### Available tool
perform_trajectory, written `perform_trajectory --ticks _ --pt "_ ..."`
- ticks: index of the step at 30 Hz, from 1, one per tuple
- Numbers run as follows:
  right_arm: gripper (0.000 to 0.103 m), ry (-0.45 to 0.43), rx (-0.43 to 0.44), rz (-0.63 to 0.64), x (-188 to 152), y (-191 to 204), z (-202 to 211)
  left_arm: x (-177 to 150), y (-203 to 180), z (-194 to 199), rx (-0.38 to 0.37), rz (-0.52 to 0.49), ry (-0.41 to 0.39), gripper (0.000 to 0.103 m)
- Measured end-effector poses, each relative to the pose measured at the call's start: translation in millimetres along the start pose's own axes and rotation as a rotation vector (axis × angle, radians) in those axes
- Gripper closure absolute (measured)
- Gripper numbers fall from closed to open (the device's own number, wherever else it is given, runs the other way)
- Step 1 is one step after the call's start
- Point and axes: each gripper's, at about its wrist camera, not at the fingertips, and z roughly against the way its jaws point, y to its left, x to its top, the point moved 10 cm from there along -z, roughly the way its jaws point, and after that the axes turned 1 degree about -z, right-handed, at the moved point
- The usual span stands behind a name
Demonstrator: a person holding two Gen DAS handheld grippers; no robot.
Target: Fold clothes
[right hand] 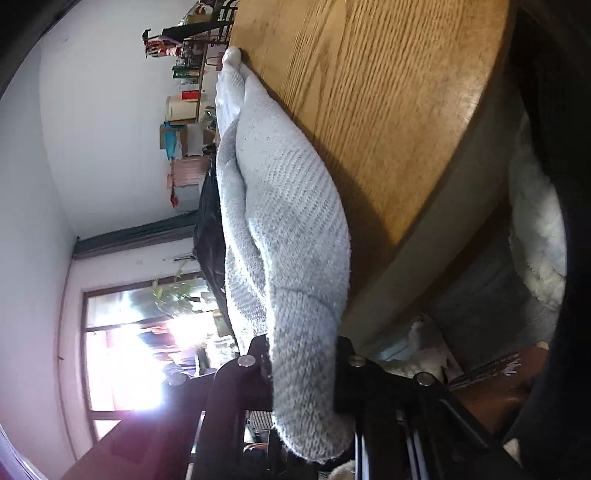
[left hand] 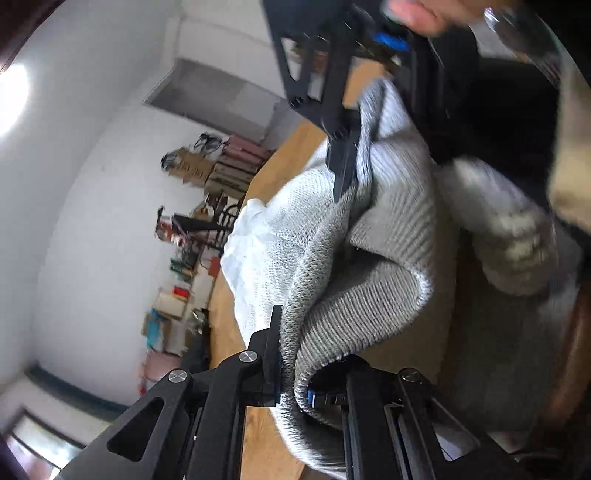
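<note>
Both grippers are clamped on the same grey knit sweater (left hand: pixel 369 258). Left gripper (left hand: pixel 291 373) pinches a rolled edge of it between its two black fingers, close to the camera. Right gripper (right hand: pixel 303 354) has the knit pinched too, a fat fold bulging out between its fingers (right hand: pixel 258 347).

Count: one sweater, two grippers, one wooden table (right hand: pixel 369 92). One bare hand (left hand: pixel 424 14) shows at the top of the left view, cut off by the frame.

Left wrist view is the only one that catches the other gripper from outside, biting the sweater further up. It also shows the sweater half lifted, with a whiter part spread on the table. Right wrist view shows more tabletop, its near edge, a bright window (right hand: pixel 122 332) and something white and fluffy (right hand: pixel 535 229) below the table edge; can't tell what that is.

Shelf clutter (left hand: pixel 184 240) against the far wall is too blurry to name. Whole left view is motion-smeared, and the sweater's shape is hard to read.
</note>
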Motion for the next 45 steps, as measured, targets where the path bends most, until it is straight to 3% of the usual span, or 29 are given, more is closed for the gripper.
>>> perform_trajectory --ticks 4,8,10,16,21,32,39,45 --pt "0.089 0.013 -0.002 0.013 -11 -6 7 -2 0 13 -0.080 -0.004 0.006 0.094" --pt "0.089 0.038 -0.022 -0.038 -36 -26 21 -5 -8 37 -0.169 -0.164 0.004 0.094" --pt "0.089 0.073 -0.050 -0.046 -49 -26 20 -4 2 42 -0.178 -0.216 0.003 0.094" --pt "0.089 0.114 0.025 -0.092 -48 11 28 16 69 26 -0.107 -0.137 -0.001 0.094" --pt "0.089 0.091 0.089 -0.052 -26 63 29 28 133 -1 -0.126 -0.028 -0.009 0.094" --pt "0.088 0.031 0.224 -0.003 43 160 18 74 228 -81 -0.002 -0.067 -0.030 0.094" --pt "0.088 0.002 0.228 -0.009 114 204 -11 85 271 -164 0.082 0.003 0.008 0.094" --pt "0.088 -0.023 0.165 -0.030 181 221 -45 83 281 -247 0.128 0.069 0.058 0.094"
